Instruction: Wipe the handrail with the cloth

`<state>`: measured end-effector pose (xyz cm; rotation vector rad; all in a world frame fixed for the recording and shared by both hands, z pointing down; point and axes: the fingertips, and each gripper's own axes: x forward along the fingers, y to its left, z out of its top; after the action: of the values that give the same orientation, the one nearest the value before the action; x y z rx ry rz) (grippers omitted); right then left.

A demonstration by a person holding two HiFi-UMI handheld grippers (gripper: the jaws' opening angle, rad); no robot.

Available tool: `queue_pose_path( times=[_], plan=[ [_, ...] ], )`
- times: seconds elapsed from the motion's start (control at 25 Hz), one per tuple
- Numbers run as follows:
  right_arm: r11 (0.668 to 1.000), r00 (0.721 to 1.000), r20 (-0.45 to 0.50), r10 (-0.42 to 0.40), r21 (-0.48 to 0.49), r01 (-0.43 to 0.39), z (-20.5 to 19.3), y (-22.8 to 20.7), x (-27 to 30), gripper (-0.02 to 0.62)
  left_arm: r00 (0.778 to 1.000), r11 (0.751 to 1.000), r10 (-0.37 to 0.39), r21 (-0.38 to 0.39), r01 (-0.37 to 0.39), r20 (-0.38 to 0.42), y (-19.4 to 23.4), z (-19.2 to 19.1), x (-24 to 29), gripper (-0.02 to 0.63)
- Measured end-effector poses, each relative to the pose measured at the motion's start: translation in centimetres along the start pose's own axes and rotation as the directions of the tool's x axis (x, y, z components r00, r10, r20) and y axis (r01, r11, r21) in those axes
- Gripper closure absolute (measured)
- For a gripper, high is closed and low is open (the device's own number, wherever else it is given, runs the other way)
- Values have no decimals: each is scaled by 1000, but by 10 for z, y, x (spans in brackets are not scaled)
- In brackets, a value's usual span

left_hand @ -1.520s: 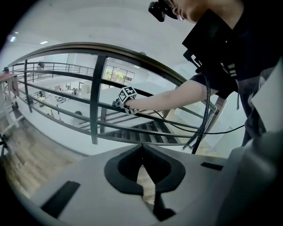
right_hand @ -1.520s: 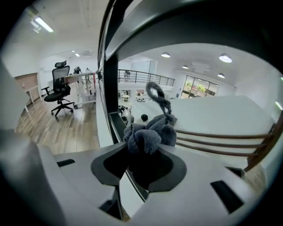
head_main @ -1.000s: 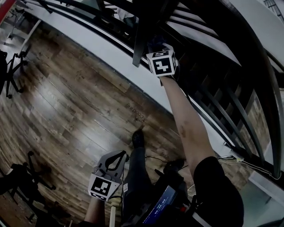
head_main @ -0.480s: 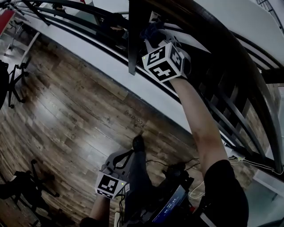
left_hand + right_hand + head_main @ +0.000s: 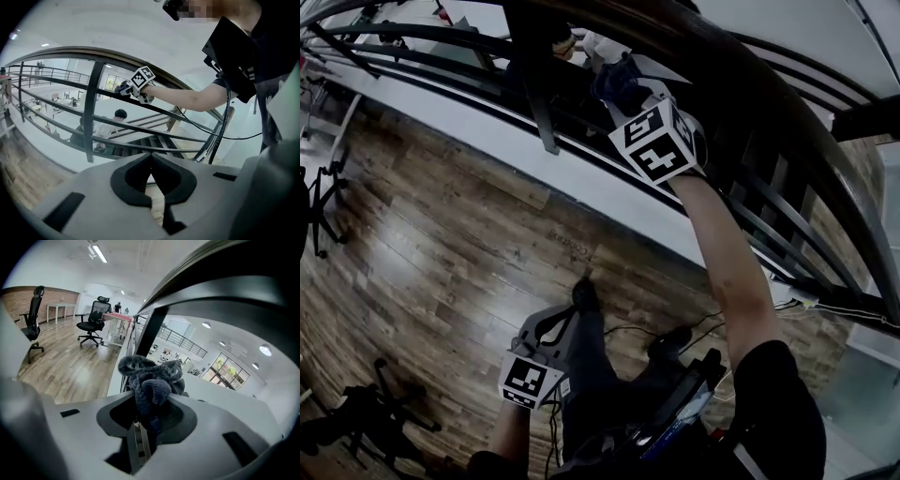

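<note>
**Cloth bunched in the right tongs, up at the handrail**

The right tongs (image 5: 146, 416) are clamped on the cloth (image 5: 151, 380). The pinch sits low in the wad, and a loose, knobbly bunch of dark fabric stands proud ahead of the jaws. That bunch is up by the handrail (image 5: 225, 291), at its underside and close to one of its dark upright posts (image 5: 150, 326). Whether the fabric actually presses on the handrail I cannot tell.

The left tongs (image 5: 151, 161) are closed on nothing and hang well below the handrail, out of the work, over the wooden floor (image 5: 441, 234).

The cloth looks like a soft, looped knit, light and limp, so I judge it will fold round whatever it meets and will not hold a shape. The present hold seems right for that, with the jaws biting deep into the gathered middle and a thick pad left free in front. A grip on a thin corner would likely let it trail or slip out under rubbing. The handrail is the opposite in every way: fixed, rigid, smooth and curving. It should take firm pressure without harm, and the pad can simply be slid along its length. Drag on the smooth handrail could tug fabric out of the pinch.
</note>
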<state>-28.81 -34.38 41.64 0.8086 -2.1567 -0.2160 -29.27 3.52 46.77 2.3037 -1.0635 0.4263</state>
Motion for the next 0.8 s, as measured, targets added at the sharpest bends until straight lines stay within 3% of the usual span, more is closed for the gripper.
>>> queue_pose_path(
  times=[0.12,0.28,0.44,0.6,0.8],
  plan=[
    [999,999,-14,-36,27,37,-51,-14,-50,486,999,997,-53,50,53,-10,-26,10,16,600],
    [988,997,-33,-76,133,79,-121,-45,-114,486,992,985,-123,114,127,-37,-72,20,42,600],
    [965,986,-93,-139,209,156,-204,-74,-186,486,968,957,-232,156,245,-99,-135,18,74,600],
    [921,961,-163,-222,289,262,-307,-108,-275,486,934,914,-318,210,348,-161,-212,17,115,600],
    [835,913,-265,-309,384,394,-444,-148,-393,486,901,867,-386,258,427,-197,-318,26,162,600]
  ],
)
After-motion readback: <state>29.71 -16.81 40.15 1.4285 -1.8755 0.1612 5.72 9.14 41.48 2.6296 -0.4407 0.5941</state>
